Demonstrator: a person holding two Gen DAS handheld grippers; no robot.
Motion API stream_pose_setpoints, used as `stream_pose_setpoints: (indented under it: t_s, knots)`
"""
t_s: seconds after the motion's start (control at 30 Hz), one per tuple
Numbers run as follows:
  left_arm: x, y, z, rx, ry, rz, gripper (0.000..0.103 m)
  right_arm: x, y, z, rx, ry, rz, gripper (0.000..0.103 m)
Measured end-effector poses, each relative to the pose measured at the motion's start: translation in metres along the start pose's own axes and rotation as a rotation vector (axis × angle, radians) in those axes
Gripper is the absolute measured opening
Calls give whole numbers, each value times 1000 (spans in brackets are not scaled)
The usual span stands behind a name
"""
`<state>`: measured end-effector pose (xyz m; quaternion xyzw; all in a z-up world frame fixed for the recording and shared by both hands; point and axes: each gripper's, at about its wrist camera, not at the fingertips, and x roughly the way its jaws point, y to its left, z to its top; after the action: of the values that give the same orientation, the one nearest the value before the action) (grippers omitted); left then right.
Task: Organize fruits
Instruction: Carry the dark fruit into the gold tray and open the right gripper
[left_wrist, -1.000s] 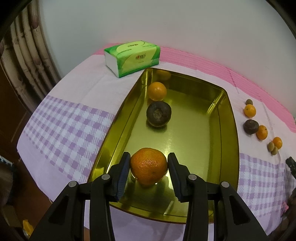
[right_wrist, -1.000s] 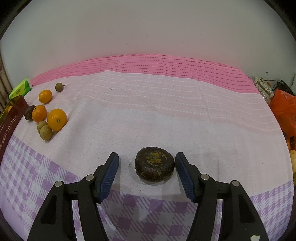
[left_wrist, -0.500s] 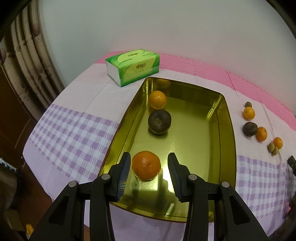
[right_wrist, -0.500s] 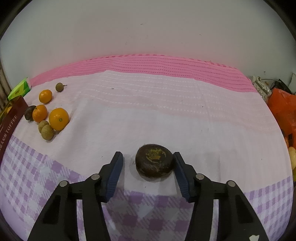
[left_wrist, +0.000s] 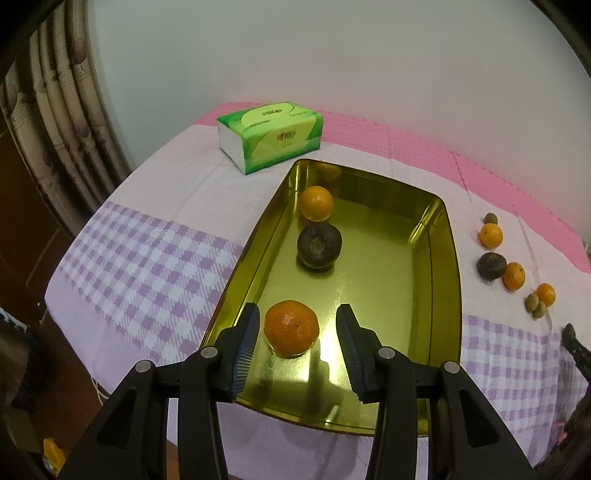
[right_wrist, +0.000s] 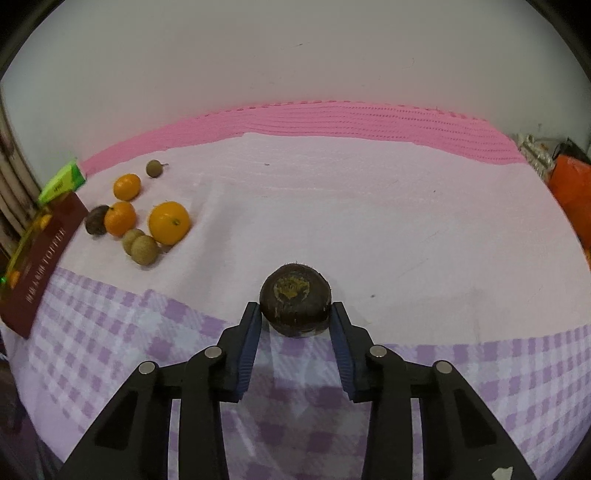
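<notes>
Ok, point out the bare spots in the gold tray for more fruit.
Free: the gold tray's right half, beside the dark fruit and far orange. Crowded: its left side, where those line up with the near orange.

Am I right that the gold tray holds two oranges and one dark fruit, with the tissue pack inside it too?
Not quite. The left wrist view shows the tissue pack on the cloth beyond the gold tray, not inside. The two oranges and dark fruit are right.
</notes>
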<state>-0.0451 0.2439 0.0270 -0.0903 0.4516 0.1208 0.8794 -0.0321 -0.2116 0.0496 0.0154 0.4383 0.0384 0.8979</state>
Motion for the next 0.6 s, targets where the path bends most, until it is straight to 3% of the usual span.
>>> stream_pose_setpoints:
  t_s: [0.47, 0.6]
  knots:
    - [-3, -6, -2, 9, 7, -13, 46, -13, 4, 3, 4, -6, 38, 35]
    - [-2, -5, -3, 3, 15, -17, 49, -8, 5, 8, -8, -2, 17, 49]
